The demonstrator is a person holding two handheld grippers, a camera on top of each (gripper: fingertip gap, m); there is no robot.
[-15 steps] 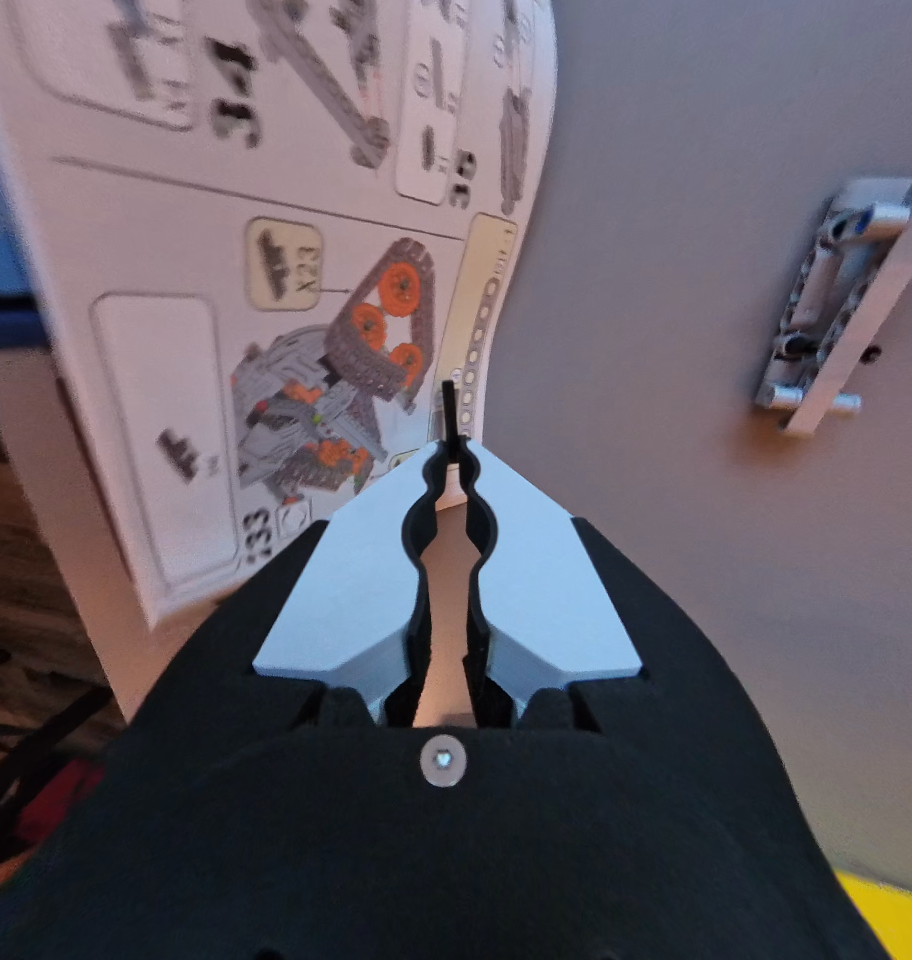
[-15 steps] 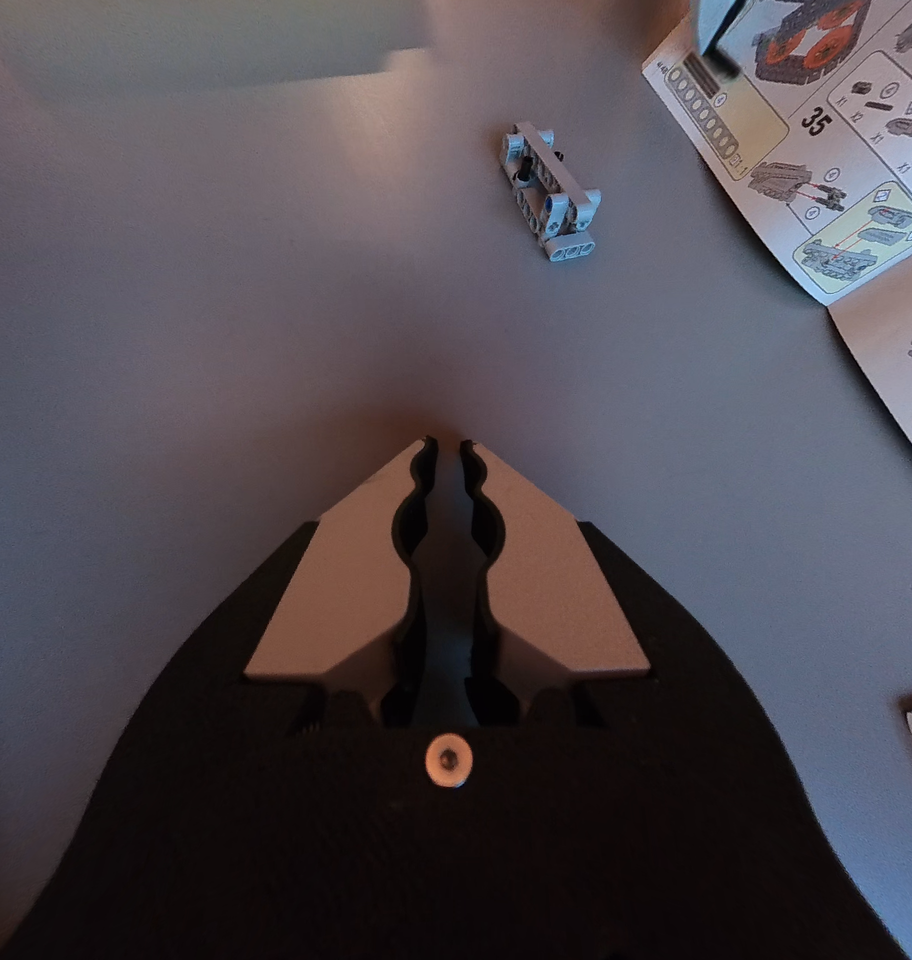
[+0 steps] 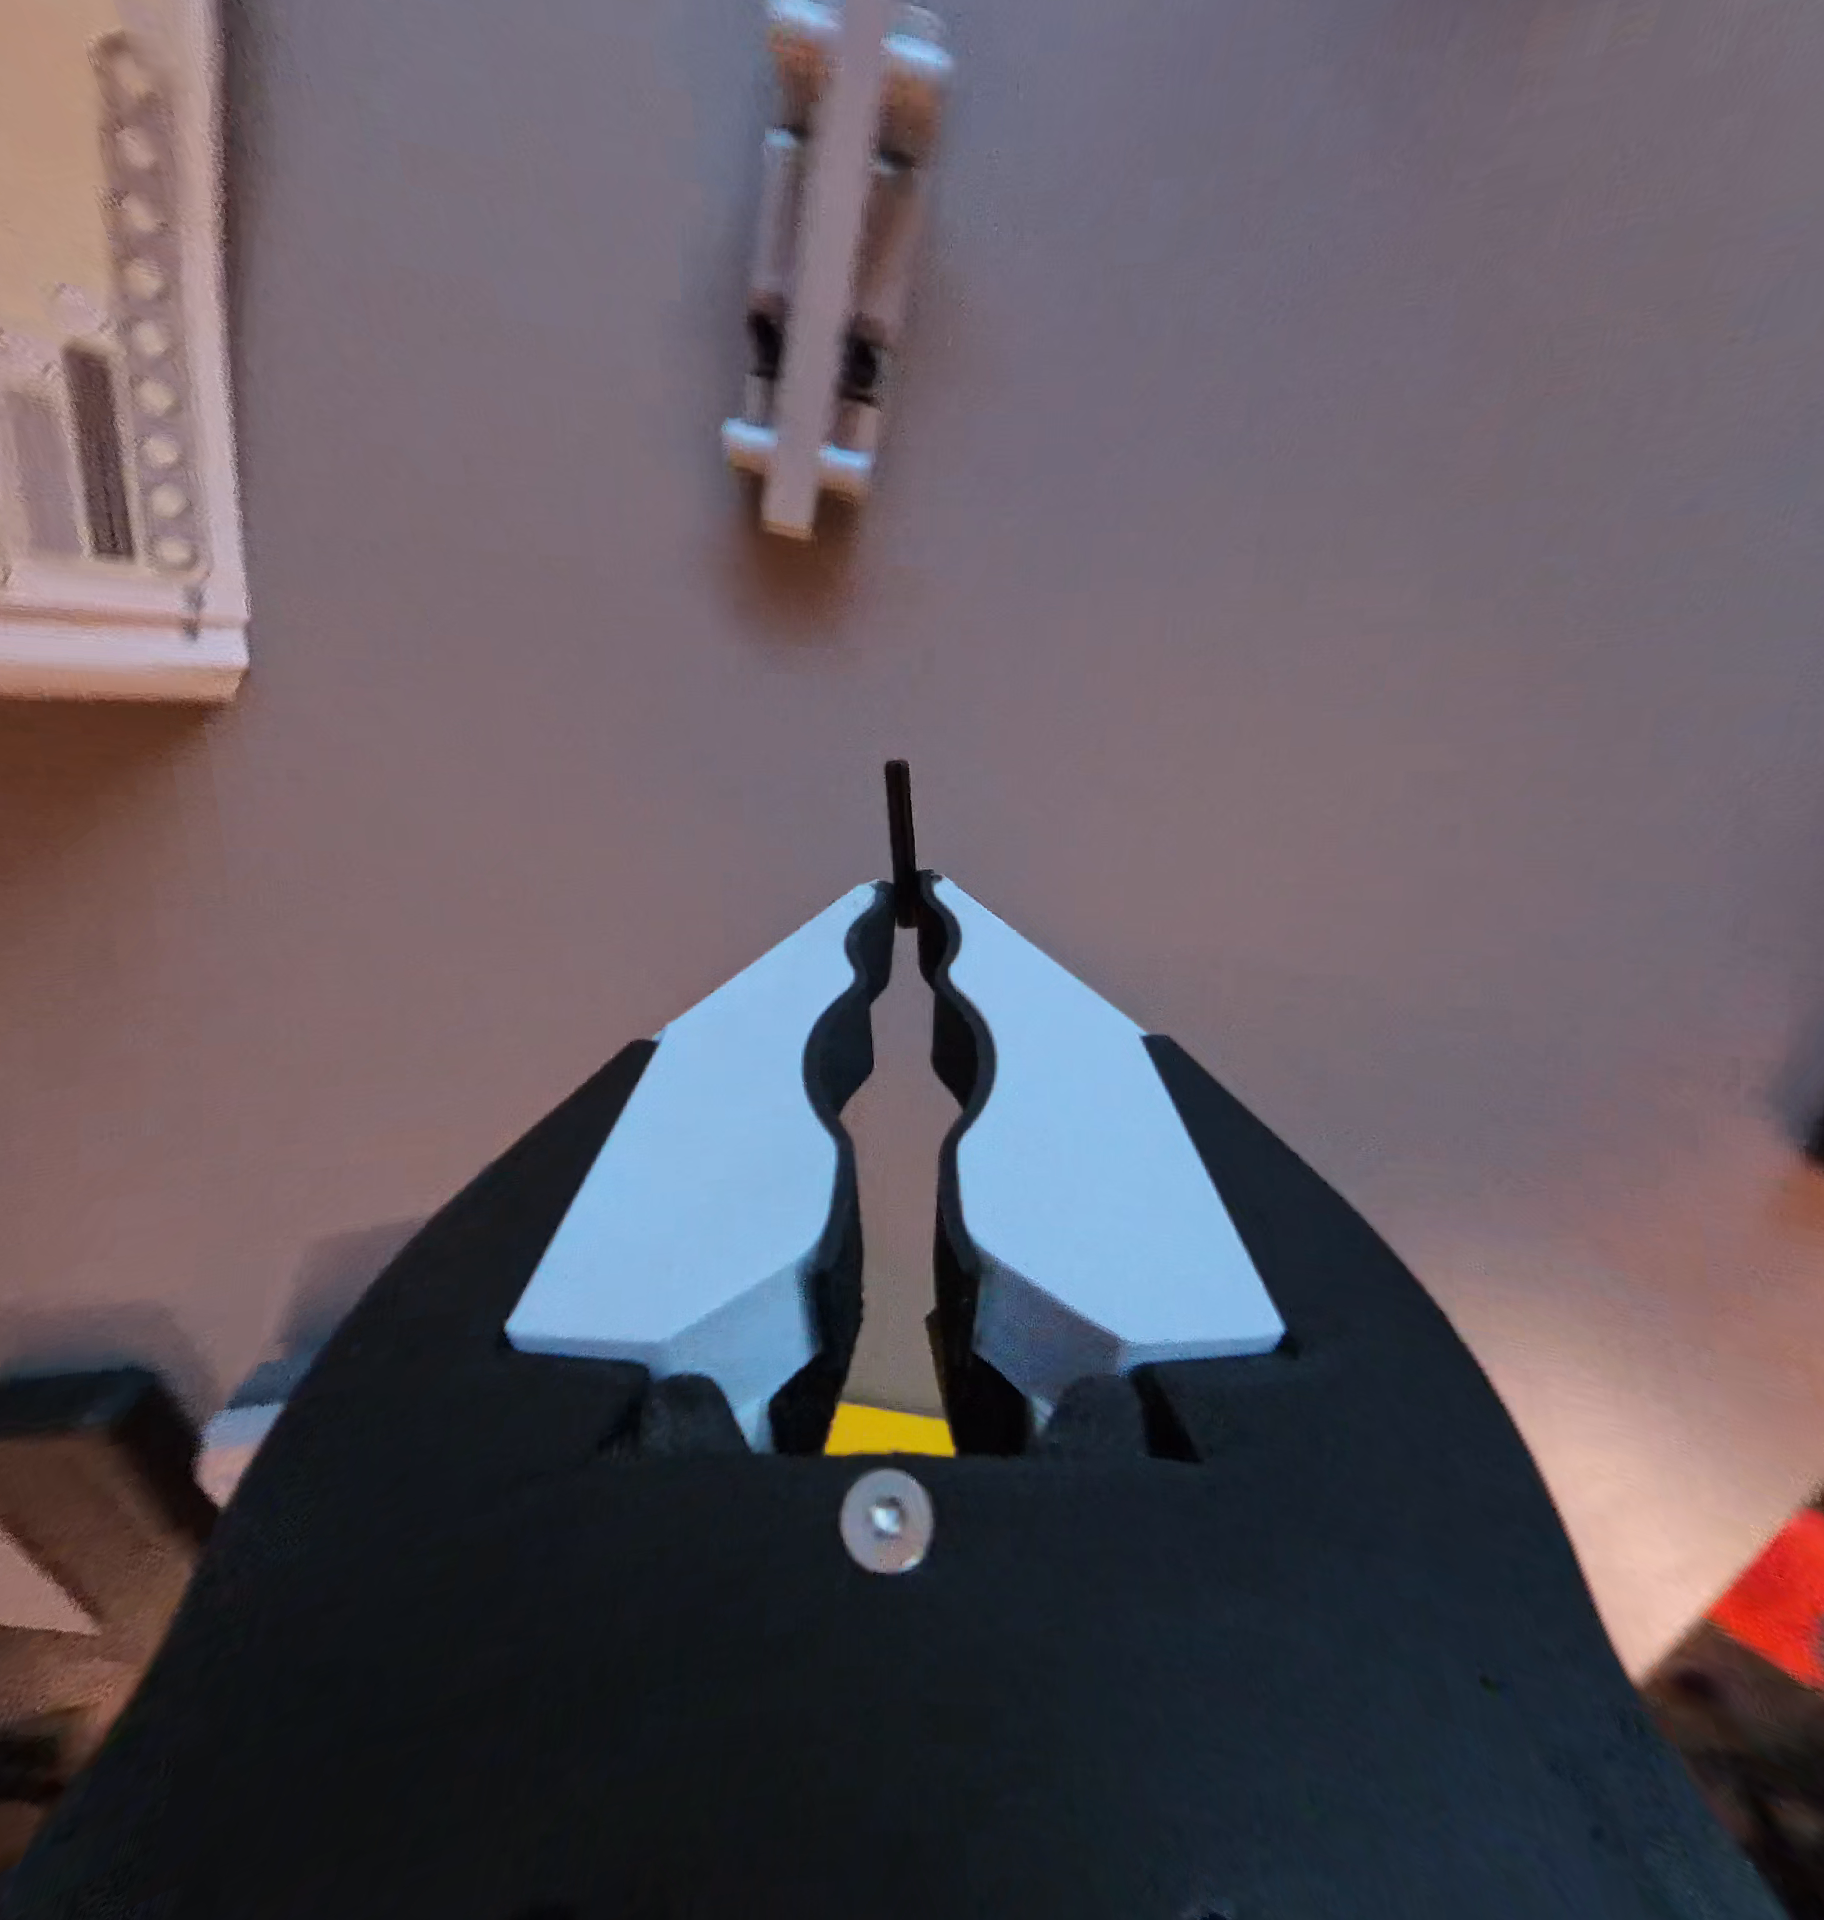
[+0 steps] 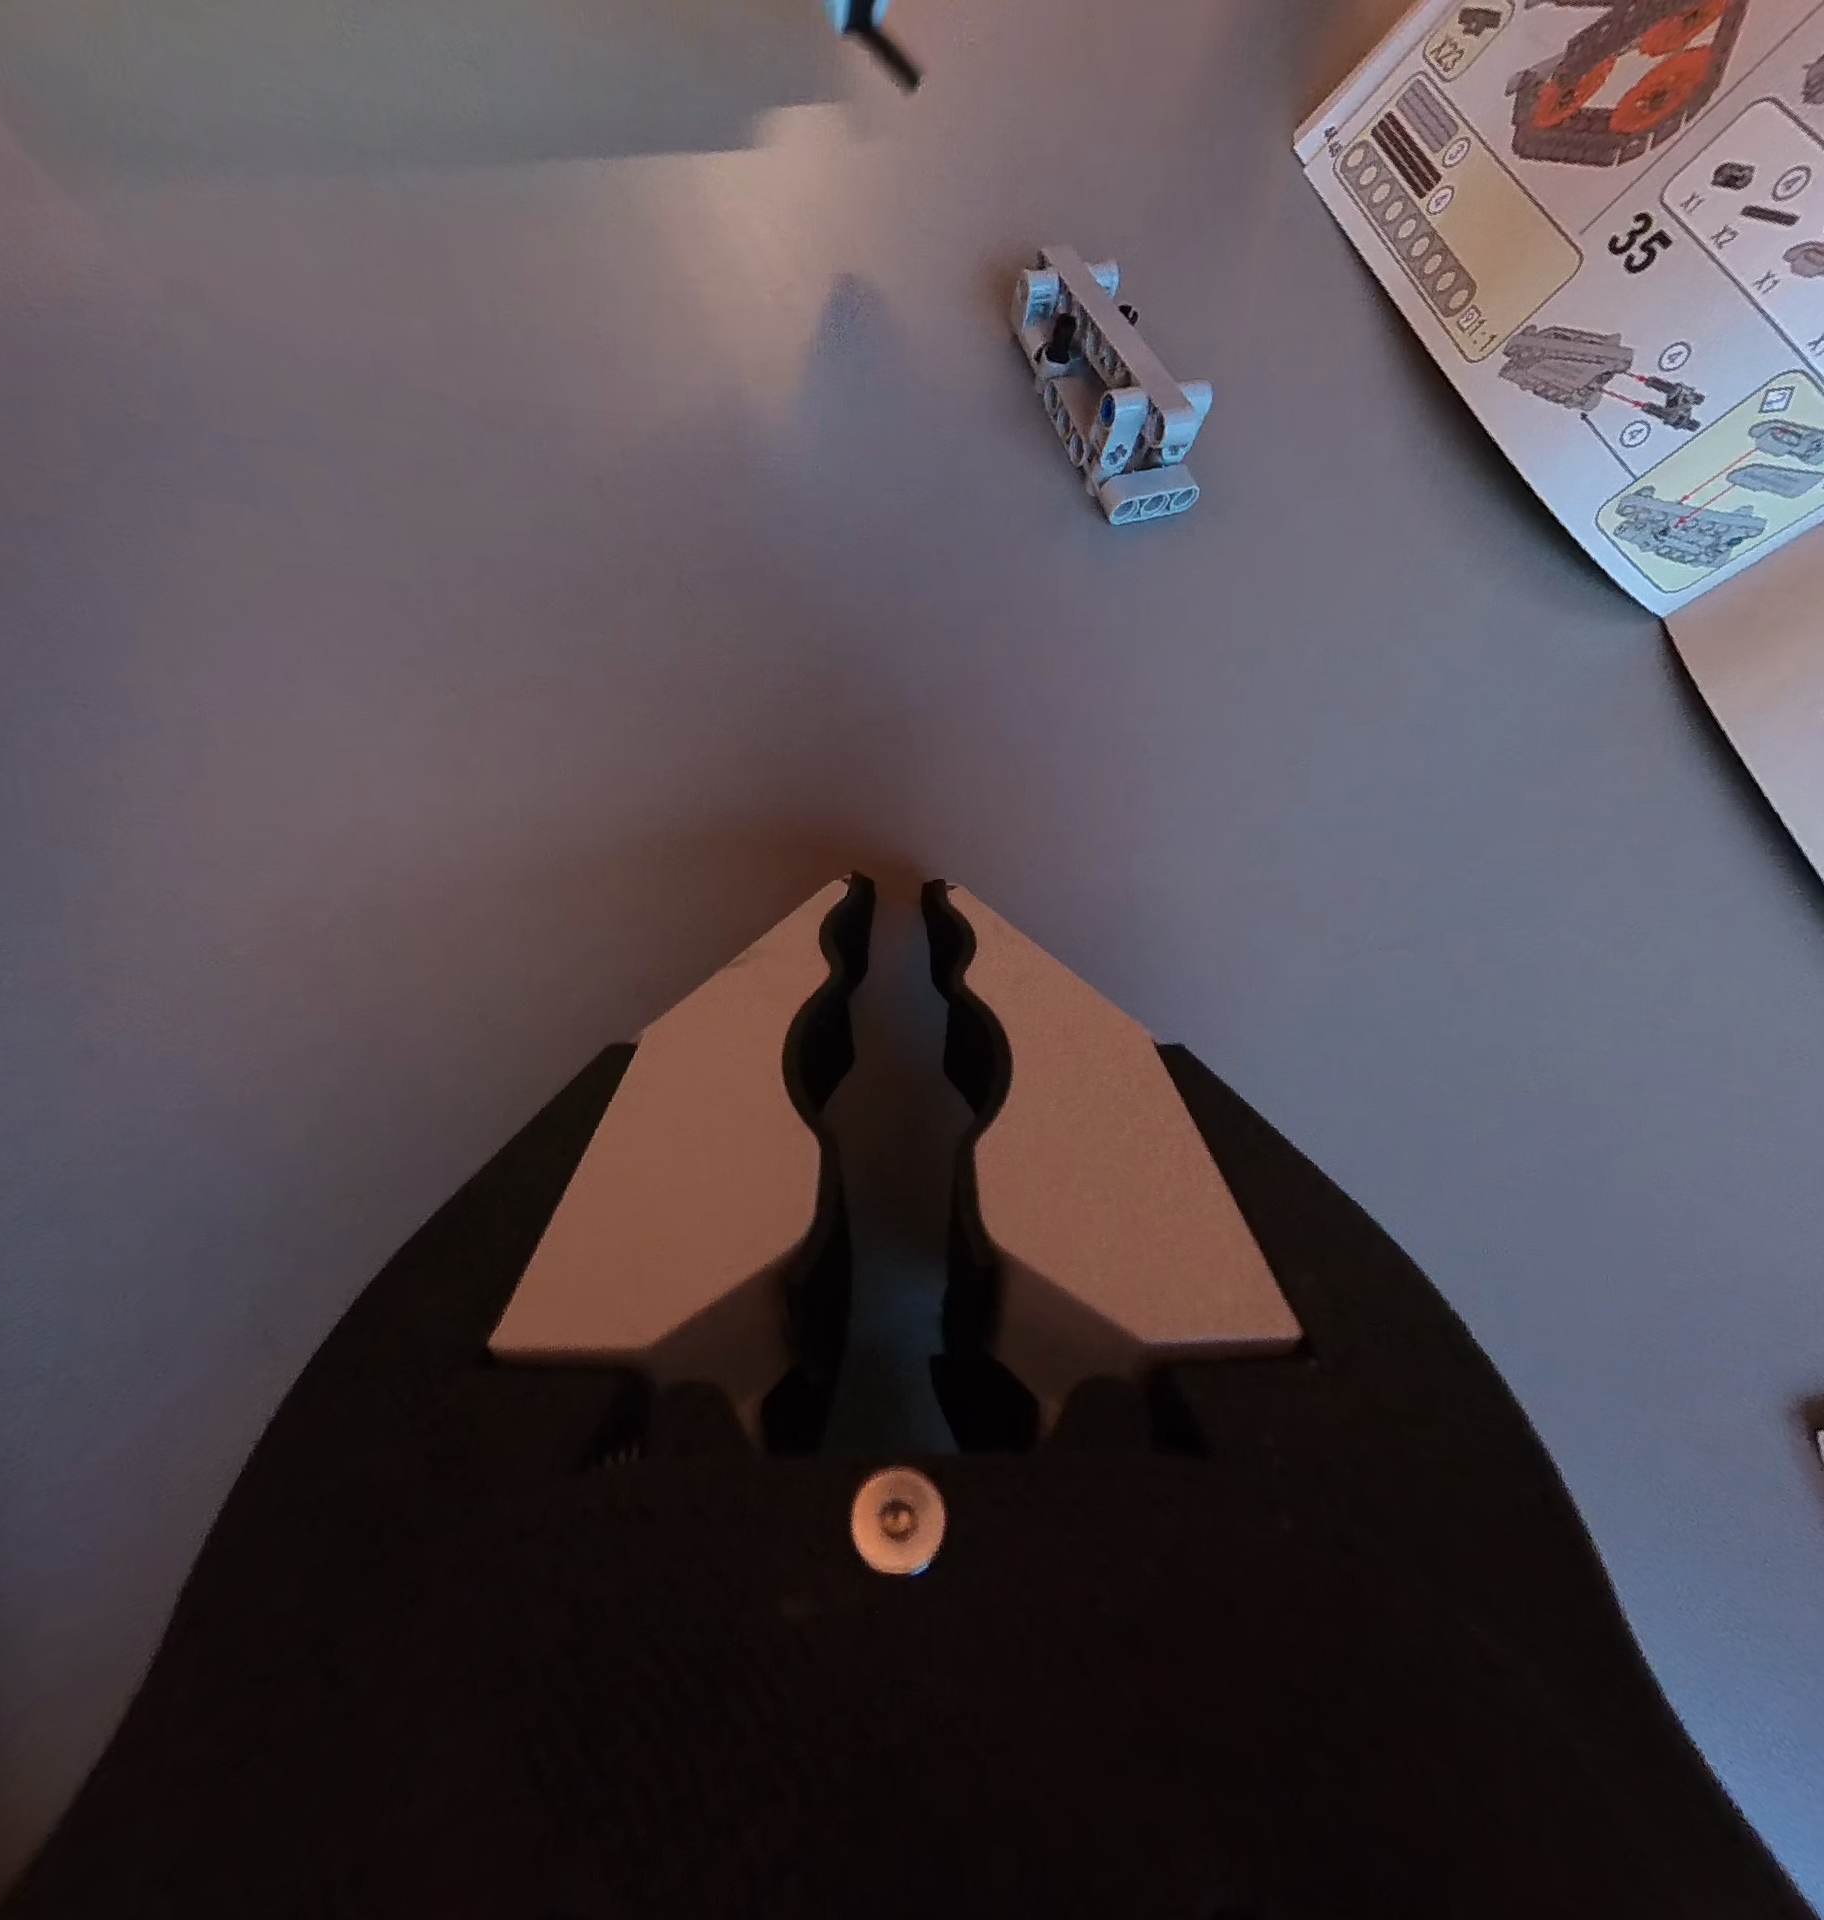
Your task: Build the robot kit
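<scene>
My left gripper (image 3: 906, 891) is shut on a thin black axle rod (image 3: 899, 831) that sticks out forward past its tips. Straight ahead of it, farther off on the grey table, lies a small light-grey brick assembly of beams and pins (image 3: 833, 281). The same assembly (image 4: 1110, 384) lies ahead and to the right of my right gripper (image 4: 895, 885), which hangs over bare table with a narrow gap between its tips and nothing in it. The left gripper's tip with the black rod (image 4: 892, 57) shows at the top edge of the right wrist view.
An open building-instruction booklet (image 4: 1635, 312) lies at the right of the right wrist view and at the left of the left wrist view (image 3: 87, 364). A yellow patch (image 3: 887, 1432) shows under the left gripper. A red and dark thing (image 3: 1791, 1600) sits low right. Across from one pair of fingers to the other is roughly 20 cm.
The left gripper has swung right with the rod: the booklet slid out to the left and the grey assembly is now straight ahead. The right gripper has barely moved.
</scene>
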